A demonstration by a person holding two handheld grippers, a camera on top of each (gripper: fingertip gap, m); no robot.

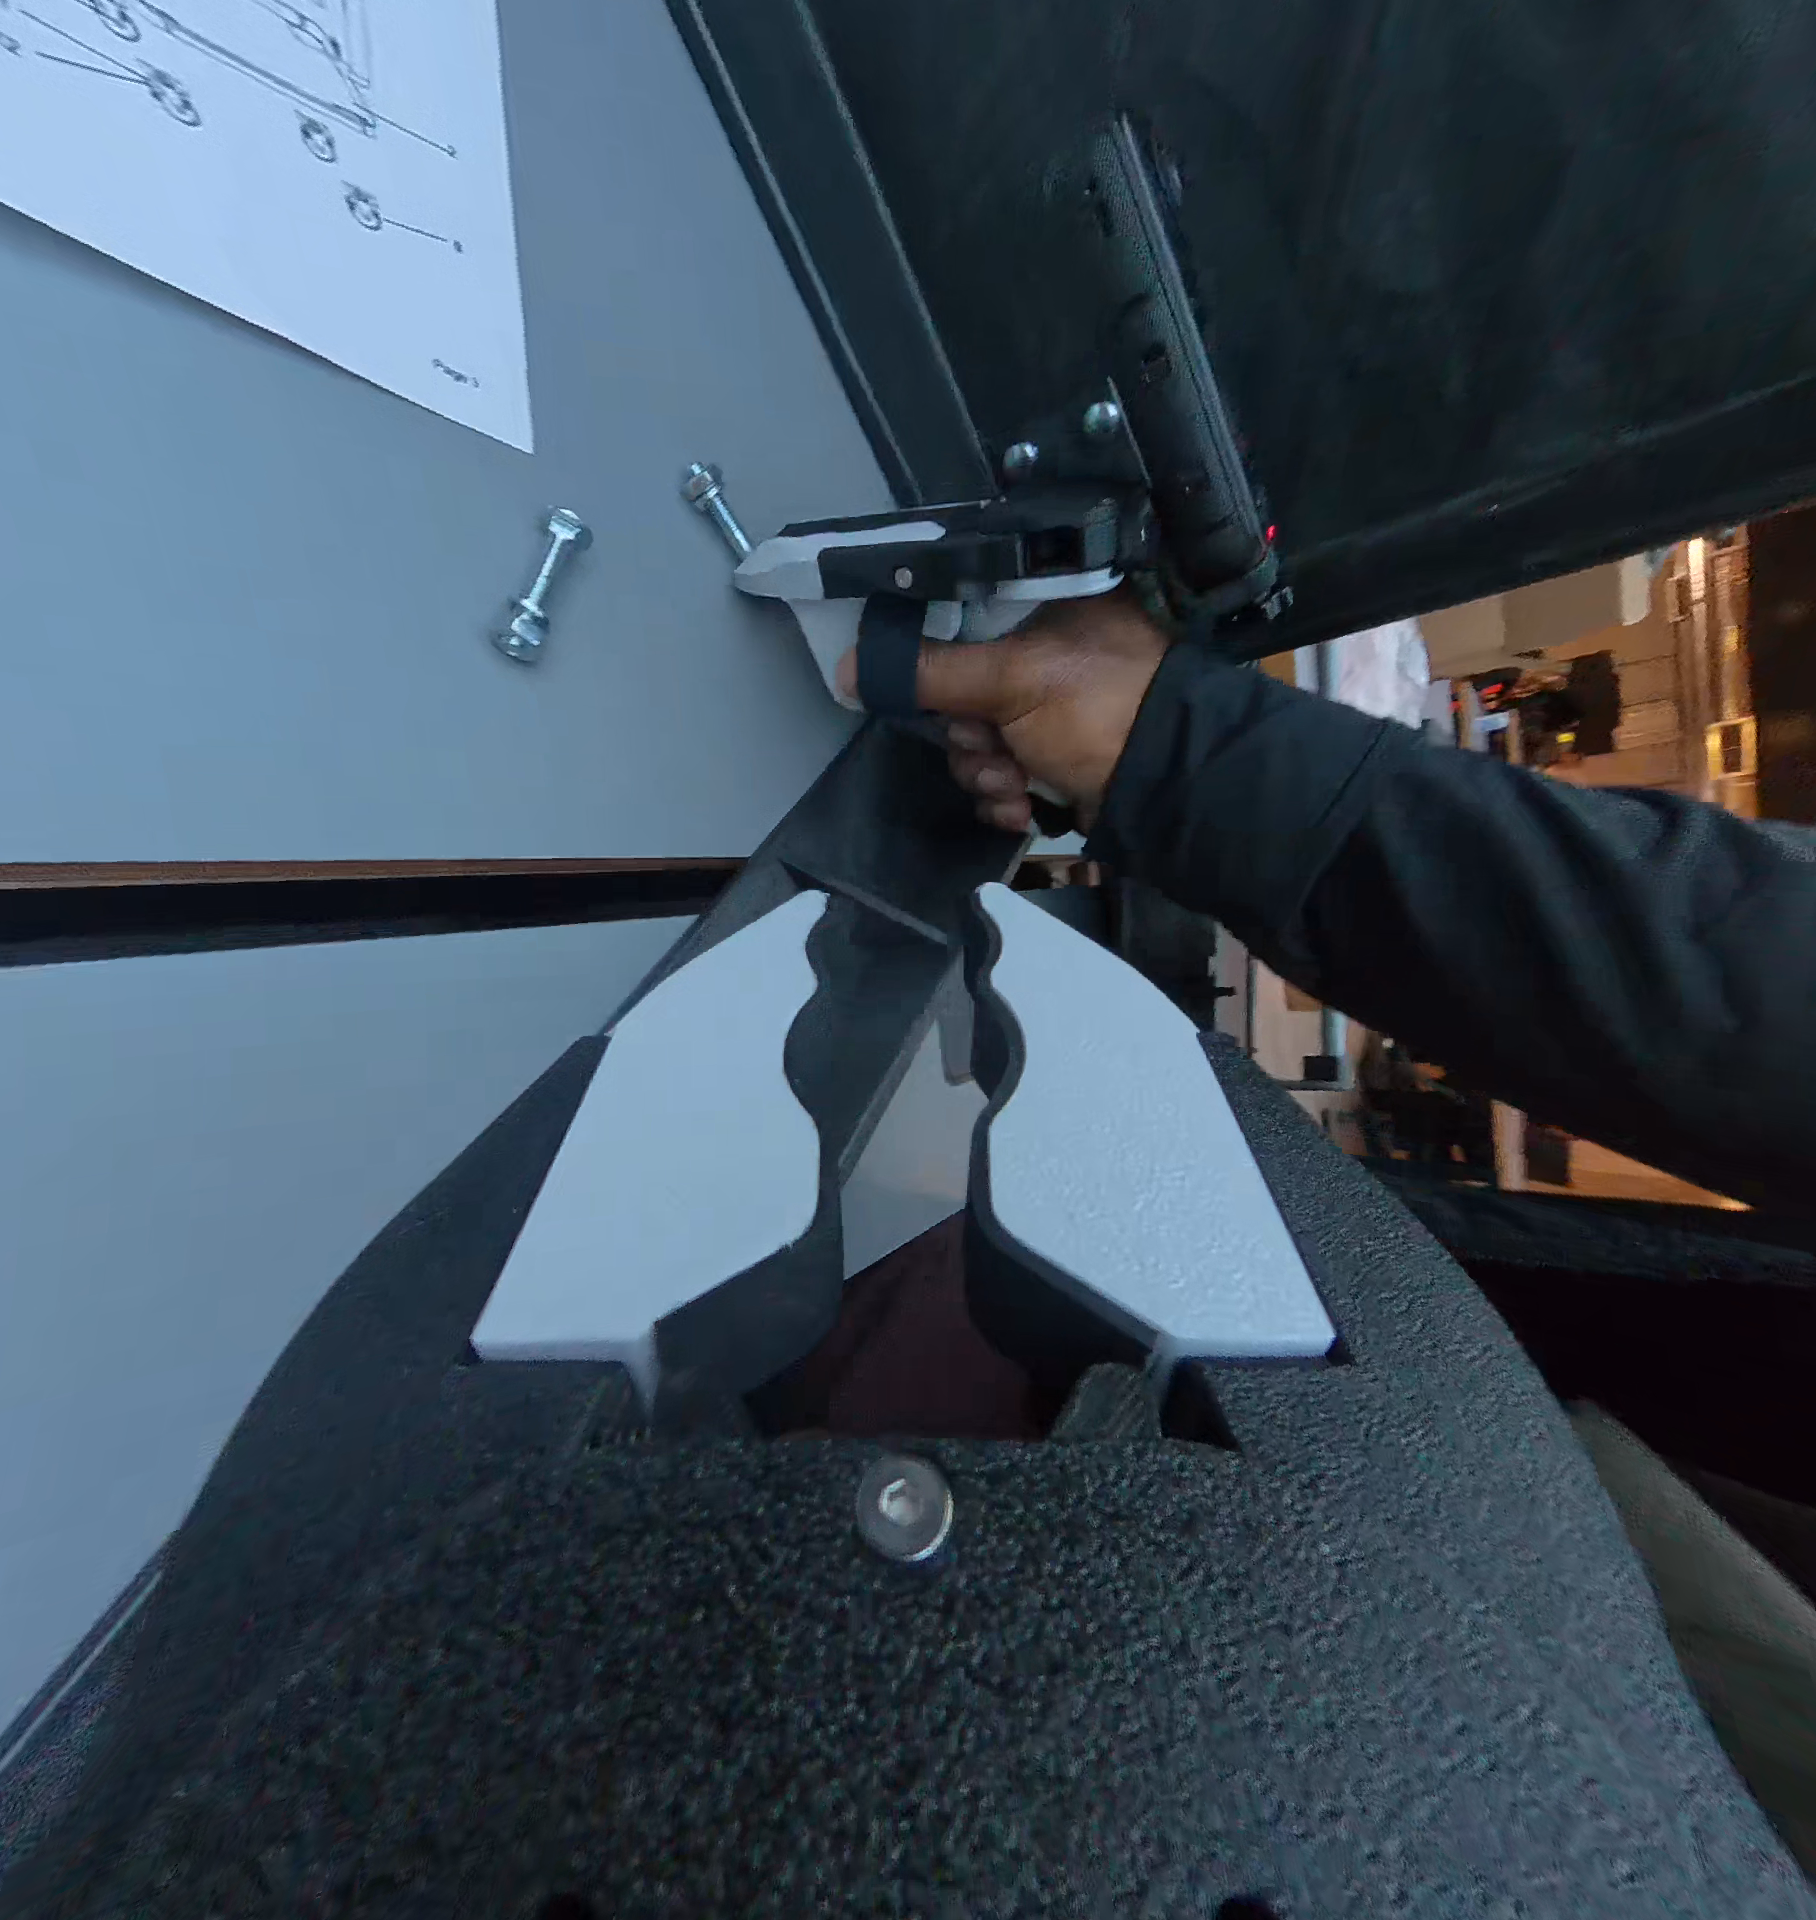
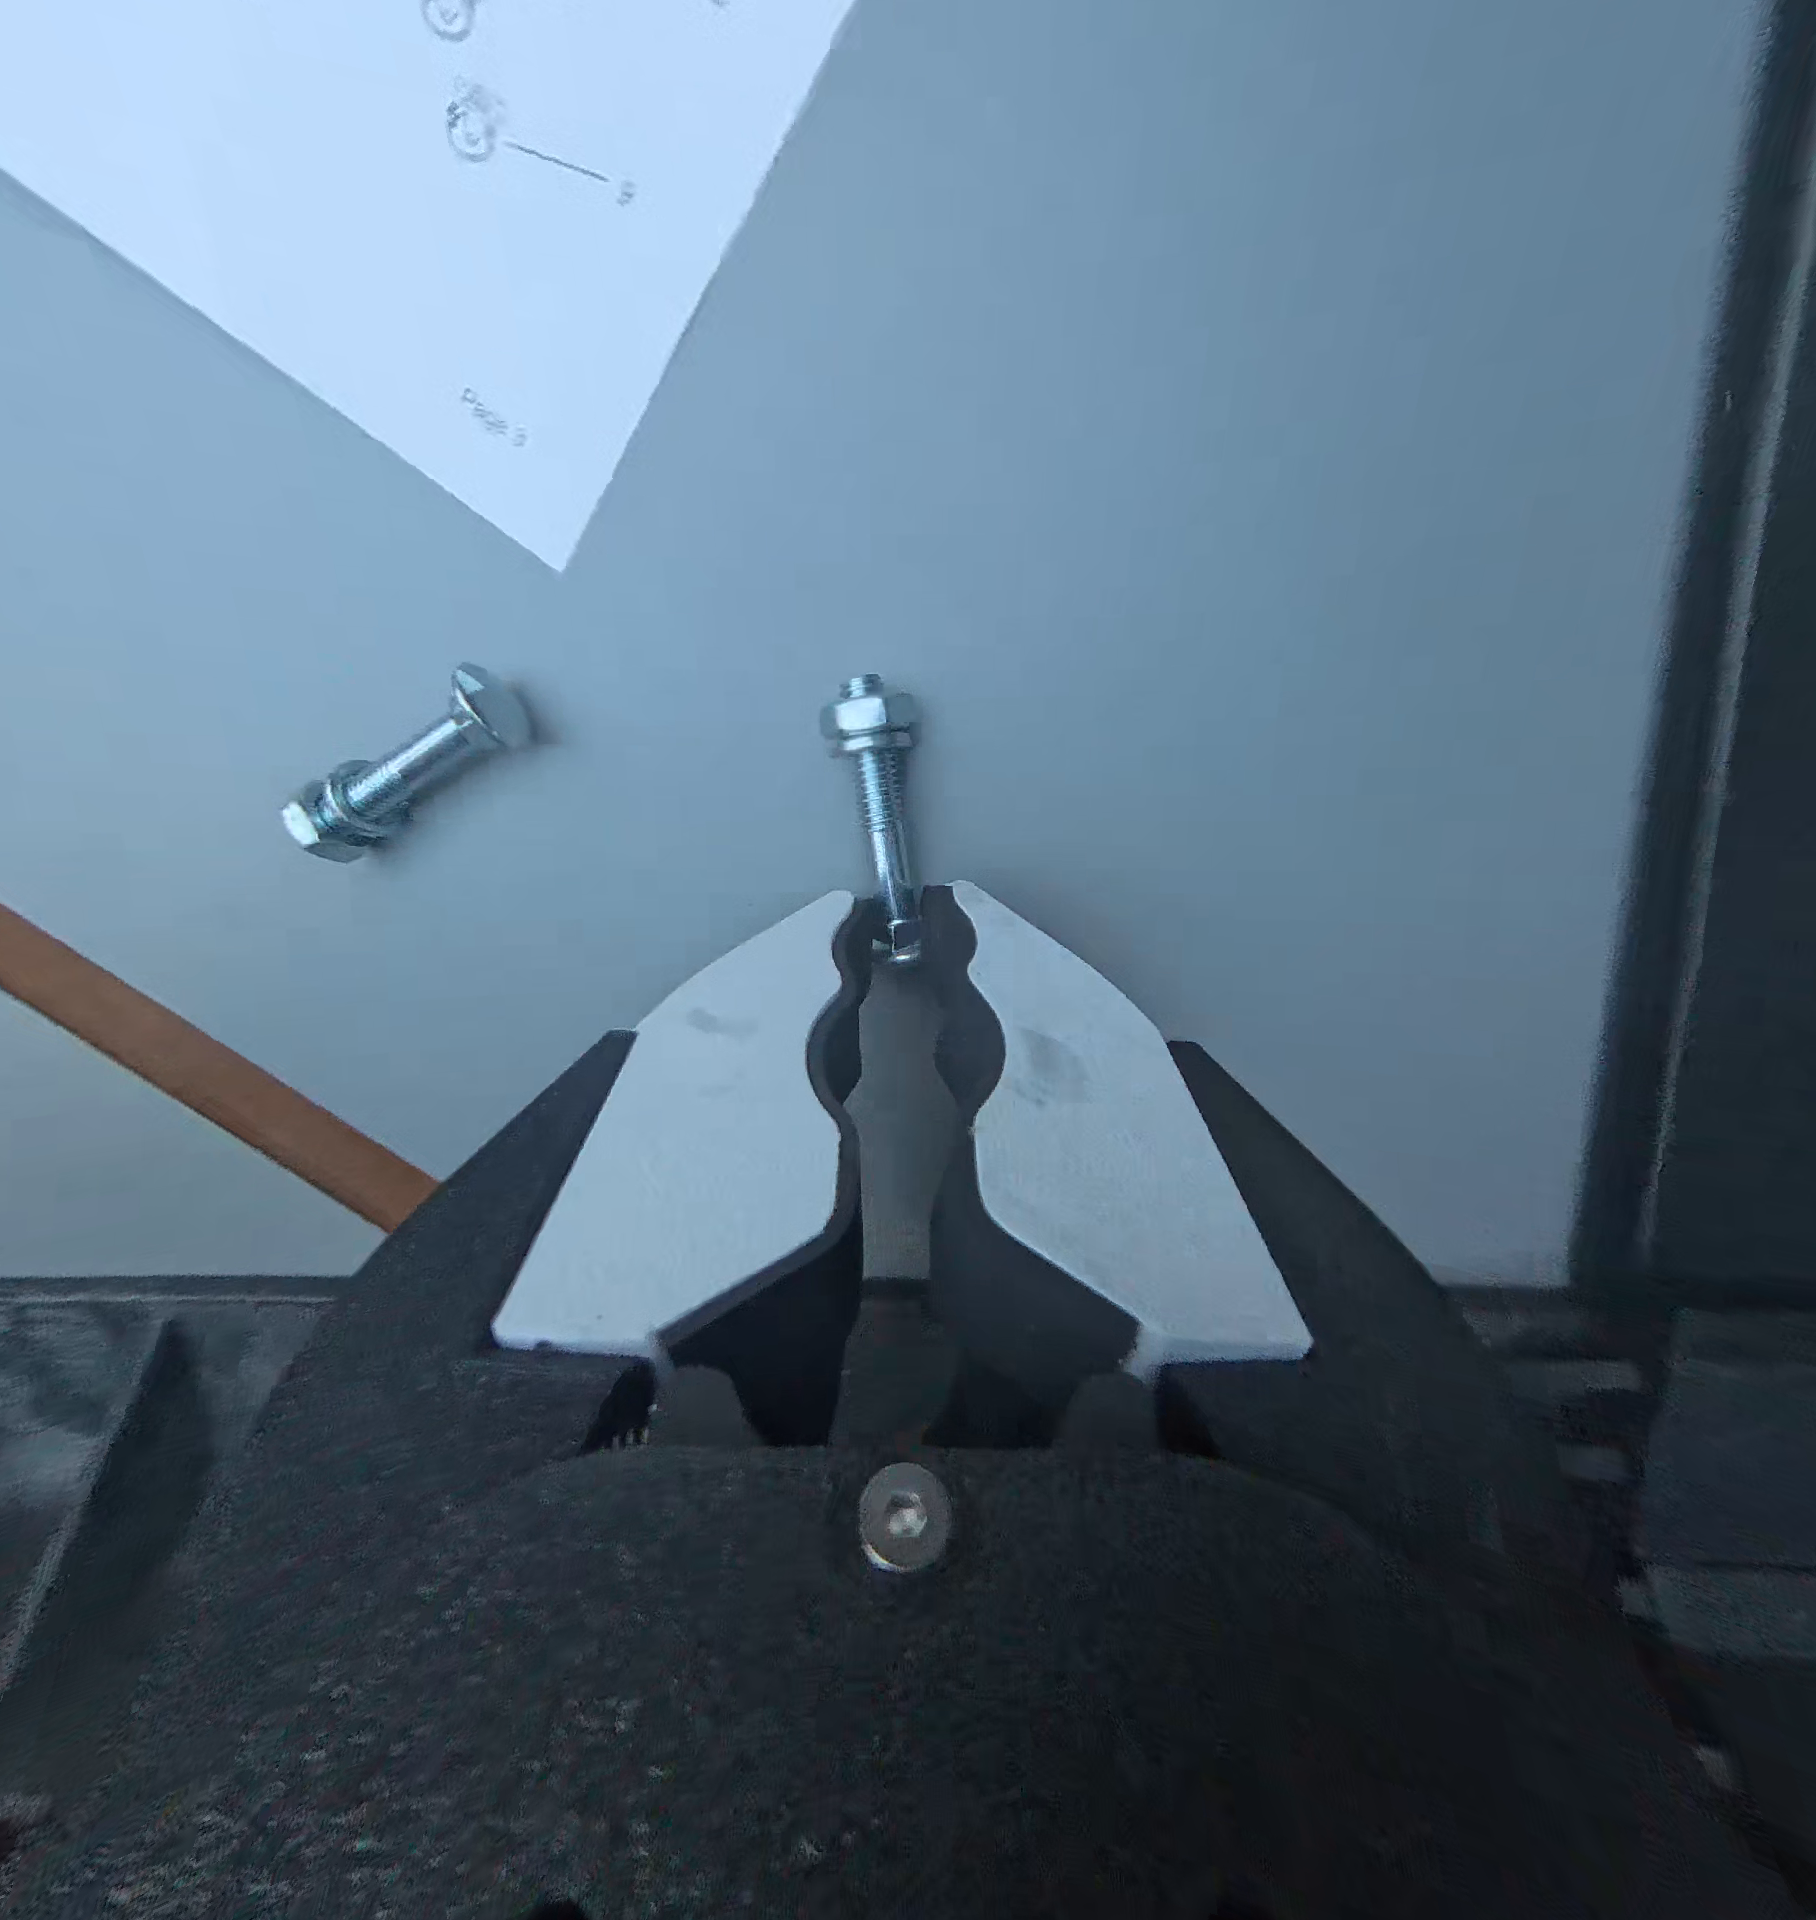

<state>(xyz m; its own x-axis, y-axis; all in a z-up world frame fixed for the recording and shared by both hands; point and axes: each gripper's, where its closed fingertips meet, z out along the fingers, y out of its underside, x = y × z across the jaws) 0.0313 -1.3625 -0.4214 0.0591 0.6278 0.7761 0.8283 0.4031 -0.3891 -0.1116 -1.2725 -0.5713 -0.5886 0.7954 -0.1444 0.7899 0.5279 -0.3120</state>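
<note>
The right gripper (image 2: 899, 920) pinches the head end of a bolt (image 2: 880, 800) on the grey desk (image 2: 1247, 675); a second bolt (image 2: 405, 769) lies at its 9 o'clock, a printed sheet (image 2: 364, 260) at 11. The left gripper (image 1: 899, 935), narrowly parted, clasps a black metal frame piece (image 1: 883, 821).

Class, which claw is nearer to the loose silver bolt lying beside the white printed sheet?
Right. The right claw grips another bolt next to the loose silver bolt; the left claw holds a black metal bracket farther away.
</note>
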